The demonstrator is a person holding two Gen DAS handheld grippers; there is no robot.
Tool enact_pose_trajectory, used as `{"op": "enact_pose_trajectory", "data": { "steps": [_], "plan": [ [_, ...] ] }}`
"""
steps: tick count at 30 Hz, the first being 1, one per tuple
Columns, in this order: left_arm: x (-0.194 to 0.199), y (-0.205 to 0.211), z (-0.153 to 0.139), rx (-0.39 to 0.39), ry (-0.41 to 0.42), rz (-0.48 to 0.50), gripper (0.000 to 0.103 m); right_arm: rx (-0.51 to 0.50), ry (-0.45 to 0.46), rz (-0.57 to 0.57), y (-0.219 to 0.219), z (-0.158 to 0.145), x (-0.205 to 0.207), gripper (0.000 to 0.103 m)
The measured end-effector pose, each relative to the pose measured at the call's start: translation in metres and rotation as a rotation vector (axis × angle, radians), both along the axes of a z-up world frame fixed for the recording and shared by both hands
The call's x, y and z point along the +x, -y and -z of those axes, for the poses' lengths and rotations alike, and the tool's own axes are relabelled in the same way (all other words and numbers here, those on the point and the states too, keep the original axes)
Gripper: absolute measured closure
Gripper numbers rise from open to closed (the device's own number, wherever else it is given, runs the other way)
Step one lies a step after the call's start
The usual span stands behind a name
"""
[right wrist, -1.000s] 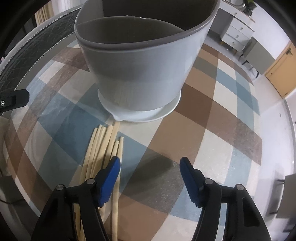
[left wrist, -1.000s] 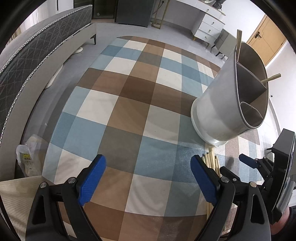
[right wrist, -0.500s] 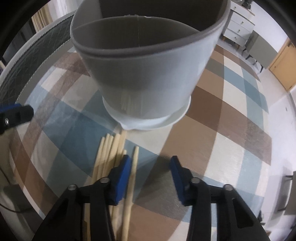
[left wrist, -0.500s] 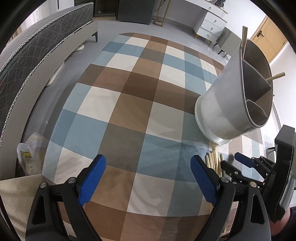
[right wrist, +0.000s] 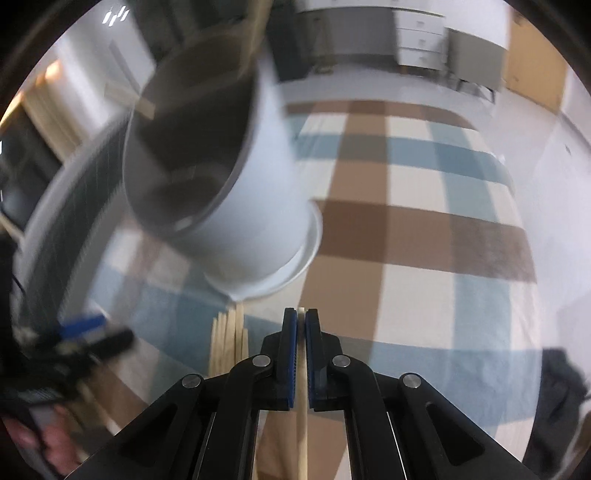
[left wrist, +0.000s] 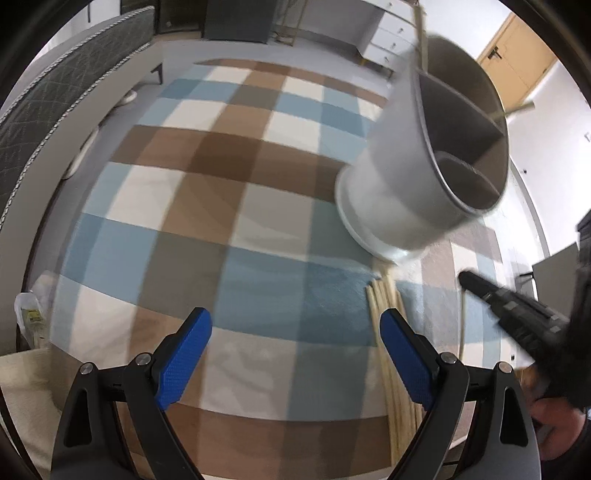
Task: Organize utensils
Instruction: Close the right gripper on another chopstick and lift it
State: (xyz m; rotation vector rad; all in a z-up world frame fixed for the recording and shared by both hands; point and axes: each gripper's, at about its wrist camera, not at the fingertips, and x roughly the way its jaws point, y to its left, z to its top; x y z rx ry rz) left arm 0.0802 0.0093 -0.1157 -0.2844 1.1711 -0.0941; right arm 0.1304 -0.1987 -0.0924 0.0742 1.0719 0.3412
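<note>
A grey utensil holder (left wrist: 424, 162) with inner dividers stands on a white saucer on the checked rug, with two chopsticks leaning out of it. Several pale wooden chopsticks (left wrist: 388, 332) lie on the rug in front of it. My right gripper (right wrist: 301, 319) is shut on one chopstick (right wrist: 302, 435), which runs down between its blue pads and is lifted off the pile (right wrist: 227, 343). In the left wrist view the right gripper (left wrist: 480, 288) shows blurred with that chopstick hanging below it. My left gripper (left wrist: 295, 354) is open over the rug, with nothing between its fingers.
A grey quilted sofa (left wrist: 55, 110) runs along the left. A plastic bag (left wrist: 31, 314) lies at the rug's left edge. White drawers (right wrist: 421, 33) and a wooden door (left wrist: 517, 66) stand at the back. A person's hand (left wrist: 561, 417) holds the right gripper.
My right gripper has closed on one chopstick, rolled and lifted it off the pile. The left gripper has drifted a little, still open.
</note>
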Motion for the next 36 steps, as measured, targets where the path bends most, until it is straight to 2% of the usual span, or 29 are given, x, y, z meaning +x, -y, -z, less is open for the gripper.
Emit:
{"op": "enact_pose_trajectory", "data": {
  "steps": [4,9,11,16,20,22,27,29,36],
  "plan": [
    [-0.005,0.020,0.001,0.016,-0.001,0.052,0.014,0.117,0.012,0.078,0.025,-0.017,-0.011,0.100],
    [-0.011,0.034,0.002,0.010,-0.041,0.092,0.014,0.246,0.027,0.139,0.052,-0.032,-0.013,0.100],
    [-0.012,0.038,0.006,0.067,-0.044,0.092,0.015,0.261,0.039,0.142,0.053,-0.037,-0.020,0.100],
    [-0.015,0.041,0.022,0.125,-0.100,0.061,0.014,0.285,0.070,0.168,0.066,-0.045,-0.027,0.100],
    [-0.017,0.046,0.022,0.118,-0.087,0.049,0.014,0.321,0.072,0.202,0.078,-0.047,-0.029,0.100],
    [-0.018,0.051,0.022,0.139,-0.084,0.050,0.014,0.328,0.078,0.211,0.082,-0.049,-0.029,0.100],
    [-0.015,0.058,0.037,0.177,-0.127,0.049,0.015,0.331,0.093,0.222,0.085,-0.051,-0.030,0.100],
    [-0.015,0.060,0.038,0.194,-0.119,0.047,0.015,0.333,0.094,0.226,0.087,-0.051,-0.030,0.100],
    [-0.005,0.064,0.039,0.190,-0.142,0.029,0.016,0.324,0.102,0.232,0.087,-0.052,-0.029,0.100]
  ]
}}
